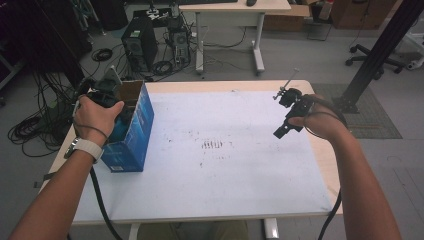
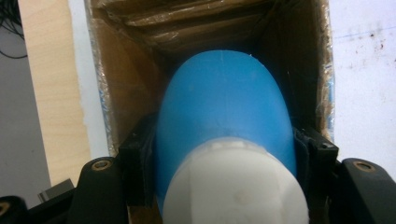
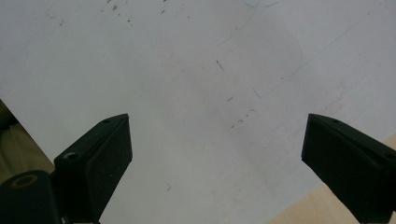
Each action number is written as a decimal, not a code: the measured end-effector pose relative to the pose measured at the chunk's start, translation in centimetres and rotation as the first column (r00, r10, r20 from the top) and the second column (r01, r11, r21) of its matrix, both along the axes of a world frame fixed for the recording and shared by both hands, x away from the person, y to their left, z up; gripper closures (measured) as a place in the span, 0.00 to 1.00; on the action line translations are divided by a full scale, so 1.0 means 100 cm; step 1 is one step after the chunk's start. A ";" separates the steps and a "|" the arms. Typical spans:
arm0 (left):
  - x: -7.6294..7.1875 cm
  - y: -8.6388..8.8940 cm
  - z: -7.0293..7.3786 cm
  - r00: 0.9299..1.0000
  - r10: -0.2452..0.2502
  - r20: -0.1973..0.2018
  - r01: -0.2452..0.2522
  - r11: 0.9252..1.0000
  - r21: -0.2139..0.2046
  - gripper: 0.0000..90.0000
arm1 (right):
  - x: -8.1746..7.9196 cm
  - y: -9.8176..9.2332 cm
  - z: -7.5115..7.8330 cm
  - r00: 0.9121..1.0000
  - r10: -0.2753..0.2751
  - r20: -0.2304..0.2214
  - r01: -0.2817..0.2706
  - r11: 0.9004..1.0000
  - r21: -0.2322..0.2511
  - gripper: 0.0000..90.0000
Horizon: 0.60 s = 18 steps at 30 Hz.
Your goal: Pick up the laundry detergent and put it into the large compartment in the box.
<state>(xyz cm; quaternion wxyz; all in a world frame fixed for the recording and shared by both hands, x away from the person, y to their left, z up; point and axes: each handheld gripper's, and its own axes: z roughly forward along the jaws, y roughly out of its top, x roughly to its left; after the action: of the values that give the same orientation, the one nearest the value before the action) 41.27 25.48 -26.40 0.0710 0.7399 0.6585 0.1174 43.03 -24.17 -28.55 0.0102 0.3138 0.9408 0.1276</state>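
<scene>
The left gripper, clamped on the bottle, has it inside the box, release pending; the right gripper stands wide, empty.

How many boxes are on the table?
1: a blue cardboard box stands open-topped at the table's left edge, with the left gripper lowering a blue bottle into it.

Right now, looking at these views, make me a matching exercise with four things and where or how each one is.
Things:
1. blue bottle
2. cardboard box
3. left gripper
4. right gripper

States:
A. jaws wide apart over bare table
B. stands at the table's left edge, top open
C. clamped on the bottle
D. held inside the open box, white cap toward the camera

Pairs: 1-D, 2-B, 3-C, 4-A
</scene>
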 end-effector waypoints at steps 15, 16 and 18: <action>0.000 0.004 -0.014 1.000 0.001 -0.020 -0.001 1.000 -0.007 0.41 | 0.000 0.001 0.000 1.000 0.001 0.000 -0.001 1.000 0.000 0.10; 0.000 0.005 -0.015 1.000 0.002 -0.018 -0.002 1.000 -0.008 0.41 | 0.000 0.001 0.000 1.000 0.002 0.000 -0.002 1.000 0.000 0.10; 0.000 0.005 -0.016 1.000 0.001 -0.010 -0.001 1.000 -0.011 0.42 | 0.000 0.001 0.000 1.000 0.004 0.000 -0.004 1.000 0.000 0.10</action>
<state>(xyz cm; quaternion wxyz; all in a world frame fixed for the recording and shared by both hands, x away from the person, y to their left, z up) 41.25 26.02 -27.97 0.0718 0.7397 0.6600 0.1100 43.03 -24.09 -28.59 0.0101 0.3120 0.9414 0.1277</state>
